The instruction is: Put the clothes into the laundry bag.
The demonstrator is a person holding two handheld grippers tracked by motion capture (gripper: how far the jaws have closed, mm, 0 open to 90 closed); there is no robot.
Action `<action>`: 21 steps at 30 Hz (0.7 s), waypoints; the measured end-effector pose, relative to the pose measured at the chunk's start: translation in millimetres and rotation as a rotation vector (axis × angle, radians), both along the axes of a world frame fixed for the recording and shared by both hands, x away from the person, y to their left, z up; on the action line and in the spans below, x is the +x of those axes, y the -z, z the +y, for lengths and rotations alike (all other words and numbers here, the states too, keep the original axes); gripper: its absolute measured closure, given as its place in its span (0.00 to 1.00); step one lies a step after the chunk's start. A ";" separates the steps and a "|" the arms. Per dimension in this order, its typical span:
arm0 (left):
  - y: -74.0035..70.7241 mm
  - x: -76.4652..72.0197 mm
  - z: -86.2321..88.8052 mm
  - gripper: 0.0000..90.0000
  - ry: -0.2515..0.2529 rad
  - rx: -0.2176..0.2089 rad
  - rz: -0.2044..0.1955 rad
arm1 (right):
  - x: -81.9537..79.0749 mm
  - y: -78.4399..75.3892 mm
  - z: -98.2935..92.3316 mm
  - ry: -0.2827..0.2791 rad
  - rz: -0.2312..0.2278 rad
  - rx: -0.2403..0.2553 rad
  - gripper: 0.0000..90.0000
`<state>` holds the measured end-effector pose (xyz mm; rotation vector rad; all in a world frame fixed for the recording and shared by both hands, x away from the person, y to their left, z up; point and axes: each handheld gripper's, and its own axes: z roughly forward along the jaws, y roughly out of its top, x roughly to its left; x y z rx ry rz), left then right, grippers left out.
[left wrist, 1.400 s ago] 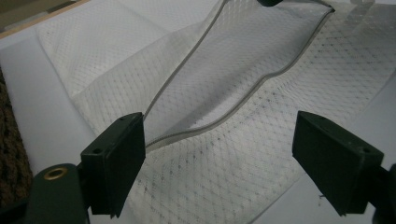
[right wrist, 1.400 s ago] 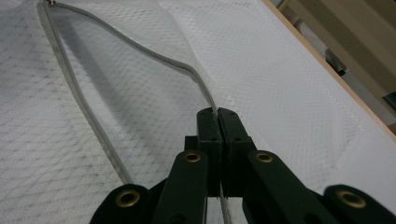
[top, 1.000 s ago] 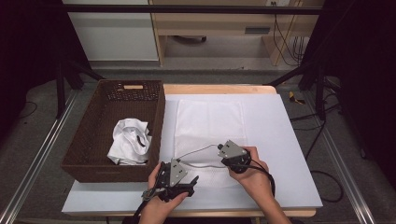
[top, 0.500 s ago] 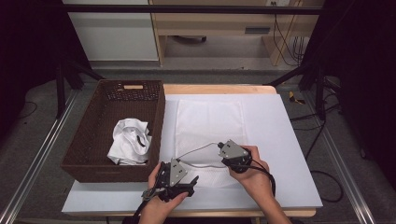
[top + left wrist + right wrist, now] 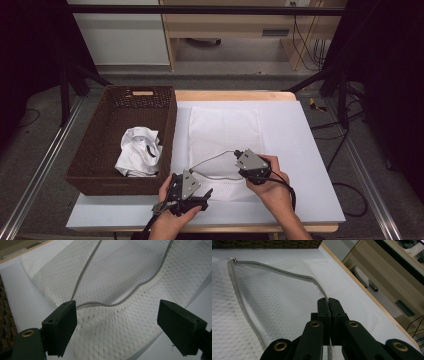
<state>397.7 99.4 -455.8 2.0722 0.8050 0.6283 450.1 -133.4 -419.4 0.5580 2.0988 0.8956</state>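
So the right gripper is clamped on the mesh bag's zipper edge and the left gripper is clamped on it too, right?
Not quite. The right gripper is clamped on the mesh laundry bag at its zipper edge, but the left gripper stands open over the mesh, as the left gripper view shows.

The table [image 5: 310, 150] has a white top with a light wooden edge showing along its far side and near side. A dark brown woven basket [image 5: 90, 150] stands on the left part of the top, its right wall just beside the mesh bag. The white mesh laundry bag [image 5: 225, 130] lies flat on the middle of the top, lengthwise from the far edge toward the near edge. Its near end is lifted off the surface and its grey zipper edge [image 5: 212, 159] stands open in a curve. The right part of the top is bare white surface.
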 end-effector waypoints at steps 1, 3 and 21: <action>0.0 0.0 0.0 0.19 0.000 0.000 0.000 | 0.0 0.0 0.0 0.000 0.000 0.000 0.99; 0.0 0.0 -0.1 0.19 0.000 0.000 0.000 | -0.1 -0.2 0.1 0.004 -0.003 0.004 0.99; -39.3 -11.7 4.0 0.12 0.055 -0.060 0.018 | -0.7 3.1 -3.0 0.020 -0.010 0.021 0.99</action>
